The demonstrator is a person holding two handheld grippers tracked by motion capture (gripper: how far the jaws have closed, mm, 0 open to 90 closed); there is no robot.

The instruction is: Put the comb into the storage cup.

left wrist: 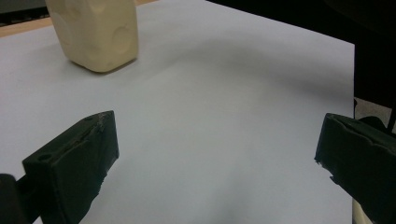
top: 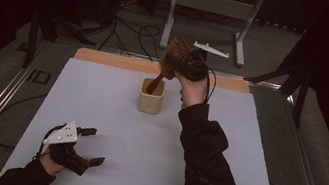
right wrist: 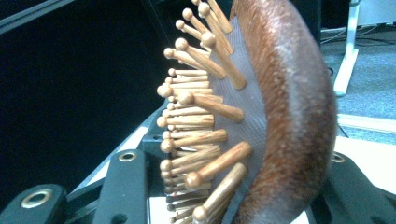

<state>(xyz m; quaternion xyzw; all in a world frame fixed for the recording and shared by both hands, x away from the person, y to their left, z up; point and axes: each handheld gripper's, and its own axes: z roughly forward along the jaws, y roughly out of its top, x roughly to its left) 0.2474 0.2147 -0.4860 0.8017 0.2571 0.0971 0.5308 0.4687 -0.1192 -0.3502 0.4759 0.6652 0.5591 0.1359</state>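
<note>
R gripper (top: 184, 65) grips wooden peg-bristle brush (top: 174, 56), handle in cream cup (top: 151, 101).

White tabletop (top: 113, 114) on wood board (top: 107, 58) — grey metal stand (top: 212, 4), floor cables (top: 132, 29) behind.

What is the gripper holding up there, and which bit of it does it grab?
The right gripper holds a wooden hairbrush by its bristled head, handle end down in the cream cup. The left gripper is open and holds nothing.
</note>
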